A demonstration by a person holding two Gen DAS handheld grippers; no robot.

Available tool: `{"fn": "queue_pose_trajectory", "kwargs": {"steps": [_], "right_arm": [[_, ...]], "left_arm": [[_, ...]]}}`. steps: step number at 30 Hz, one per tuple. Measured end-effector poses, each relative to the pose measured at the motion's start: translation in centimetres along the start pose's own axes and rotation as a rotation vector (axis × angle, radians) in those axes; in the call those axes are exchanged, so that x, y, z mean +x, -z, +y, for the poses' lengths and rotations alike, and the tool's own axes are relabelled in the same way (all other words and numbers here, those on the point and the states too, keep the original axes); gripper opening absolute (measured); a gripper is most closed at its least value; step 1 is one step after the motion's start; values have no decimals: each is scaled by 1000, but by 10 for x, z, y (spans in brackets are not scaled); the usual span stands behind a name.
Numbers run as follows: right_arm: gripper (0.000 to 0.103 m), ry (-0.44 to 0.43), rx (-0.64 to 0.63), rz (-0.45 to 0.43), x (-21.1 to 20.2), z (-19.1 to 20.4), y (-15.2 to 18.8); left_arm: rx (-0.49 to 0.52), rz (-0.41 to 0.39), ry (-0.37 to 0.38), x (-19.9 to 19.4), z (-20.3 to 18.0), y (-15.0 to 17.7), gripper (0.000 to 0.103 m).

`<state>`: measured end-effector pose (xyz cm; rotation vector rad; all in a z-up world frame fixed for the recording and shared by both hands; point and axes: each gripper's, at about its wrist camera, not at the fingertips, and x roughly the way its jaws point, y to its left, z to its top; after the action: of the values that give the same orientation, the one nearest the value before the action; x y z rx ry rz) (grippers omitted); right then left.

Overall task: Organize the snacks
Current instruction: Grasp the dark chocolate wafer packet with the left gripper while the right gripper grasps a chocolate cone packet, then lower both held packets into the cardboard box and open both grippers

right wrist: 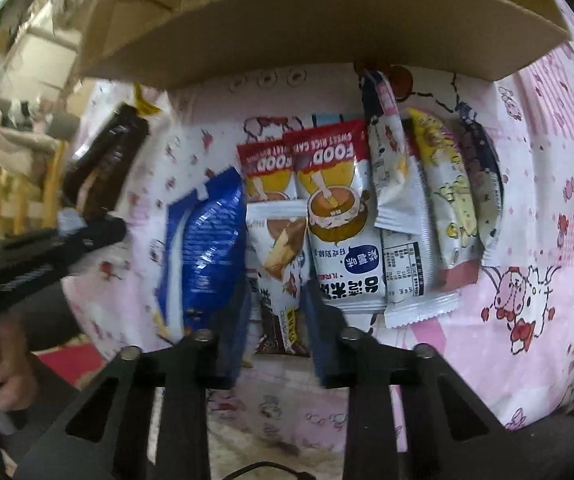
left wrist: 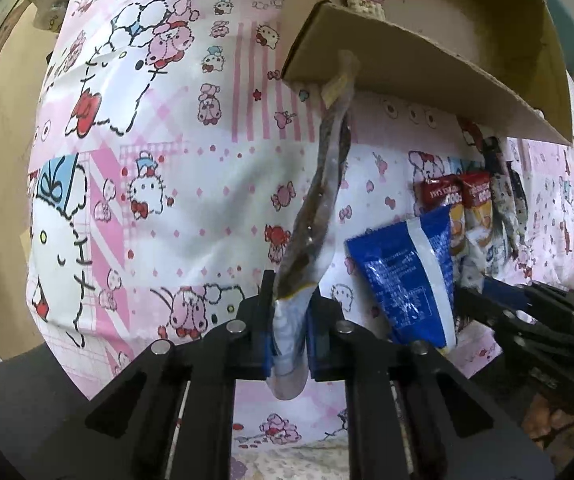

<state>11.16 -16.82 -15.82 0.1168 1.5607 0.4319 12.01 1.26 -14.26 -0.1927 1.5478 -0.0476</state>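
Note:
My left gripper point(left wrist: 291, 302) is shut on the white end of a long brown snack packet point(left wrist: 319, 192), which I see edge-on, lifted off the cloth. The right wrist view shows the same dark packet point(right wrist: 103, 168) at the left. My right gripper point(right wrist: 277, 314) is shut on a white and brown wafer packet point(right wrist: 279, 256) lying in a row of snacks. Beside it lie a blue packet point(right wrist: 207, 248), two red-topped rice cake packets point(right wrist: 335, 208) and a yellow packet point(right wrist: 447, 200). An open cardboard box point(right wrist: 287, 28) stands just behind the row.
A pink cartoon-print cloth point(left wrist: 159, 184) covers the table. The box flap point(left wrist: 407, 64) overhangs the snack row. A person's hand point(right wrist: 3, 380) grips the left gripper's handle at the lower left. Shelves and clutter stand beyond the table's left edge.

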Motion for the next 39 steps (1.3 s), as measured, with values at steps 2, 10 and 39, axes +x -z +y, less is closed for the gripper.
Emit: {"fn": "queue_pose_trajectory", "kwargs": {"steps": [2,10,39], "right_arm": [[18,7,-10,-5,1,1,2],[18,-145,25,-89,-41,-9,20],[18,-296,181,-477,-153,-76,-91]], "left_arm": [[-11,-2,9,-4,2,5,9],[25,-66,76,-48,-3,41,9],[109,-395,-12,-126,-60,-82,10]]}}
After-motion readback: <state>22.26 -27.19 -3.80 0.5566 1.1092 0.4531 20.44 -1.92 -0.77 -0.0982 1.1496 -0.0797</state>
